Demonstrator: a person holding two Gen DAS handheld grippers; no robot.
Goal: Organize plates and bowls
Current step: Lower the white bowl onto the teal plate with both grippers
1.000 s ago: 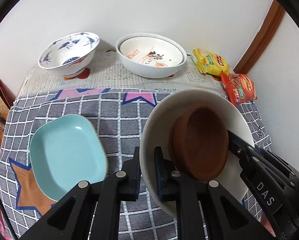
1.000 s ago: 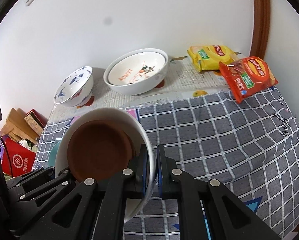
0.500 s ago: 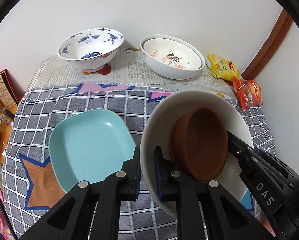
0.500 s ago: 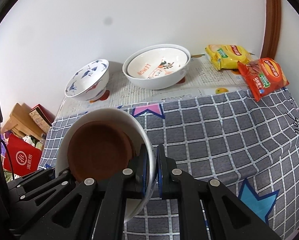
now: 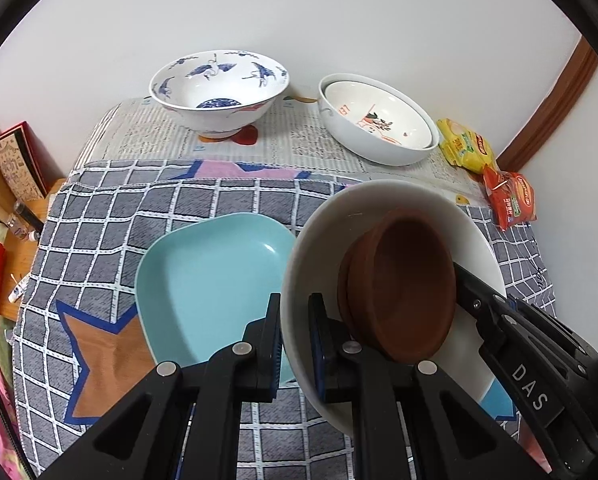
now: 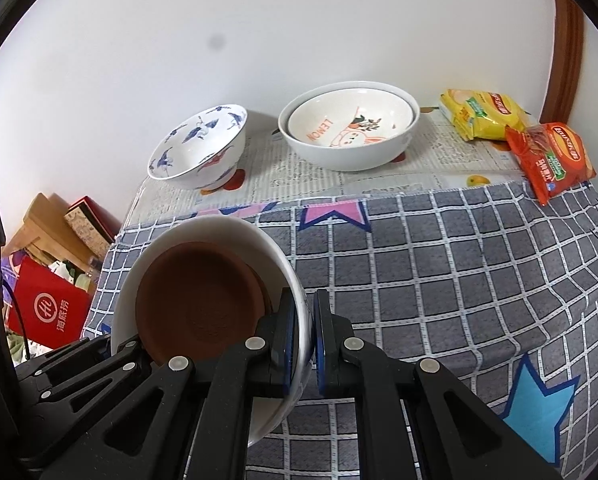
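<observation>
Above the bench's front edge, both grippers' jaws [image 5: 295, 344] [image 6: 306, 344] clamp opposite rims of a white bowl [image 5: 471, 236] holding a brown dish [image 5: 403, 288].

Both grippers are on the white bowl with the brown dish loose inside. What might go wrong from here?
1. The brown dish lies loose and tilted in the white bowl; more tilt may slide it out.
2. The left gripper and right gripper pinch only opposite rims, so uneven motion might twist the bowl free.
3. The blue plate lies close beside the bowl; lowering carelessly may knock it.
</observation>
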